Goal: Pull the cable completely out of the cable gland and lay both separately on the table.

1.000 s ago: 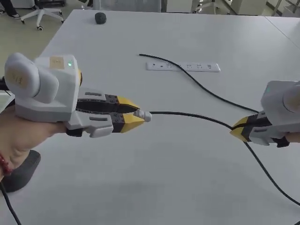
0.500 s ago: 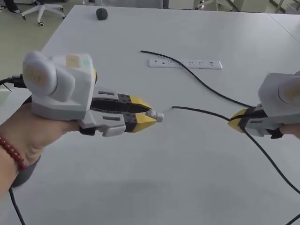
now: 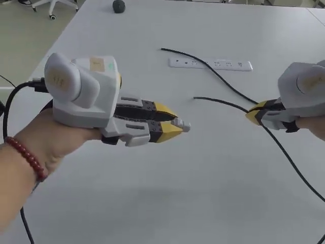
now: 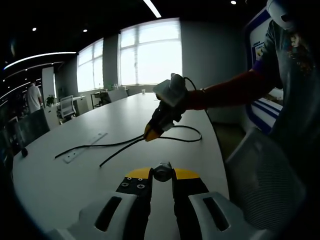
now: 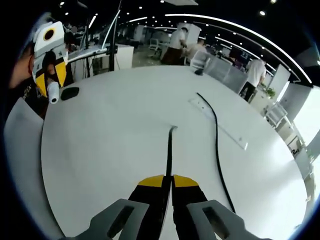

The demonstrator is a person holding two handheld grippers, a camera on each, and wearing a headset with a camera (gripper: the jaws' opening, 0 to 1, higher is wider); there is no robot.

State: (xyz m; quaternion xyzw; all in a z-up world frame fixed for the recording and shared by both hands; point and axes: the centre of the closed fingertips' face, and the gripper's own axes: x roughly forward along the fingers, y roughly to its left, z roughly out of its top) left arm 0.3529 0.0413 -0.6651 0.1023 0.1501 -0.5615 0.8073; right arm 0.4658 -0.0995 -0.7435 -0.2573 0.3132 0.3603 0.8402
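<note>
- Table (image 3: 152,198): white and broad, under everything below.
- My left gripper (image 3: 175,123): held over the table, jaws closed down on the cable gland (image 3: 183,124).
- My right gripper (image 3: 252,115): well apart from the left, jaws pinched tight on the cable (image 3: 223,103).
- Cable: black. Its bare free end points towards my left gripper and is clear of the gland. The rest trails behind my right gripper towards the near edge.
- Power strip (image 3: 210,64): white, flat, farther back, with another black run crossing just beside it.
- Cable gland: small, pale, poking out past the yellow tips, off the tabletop.
</note>
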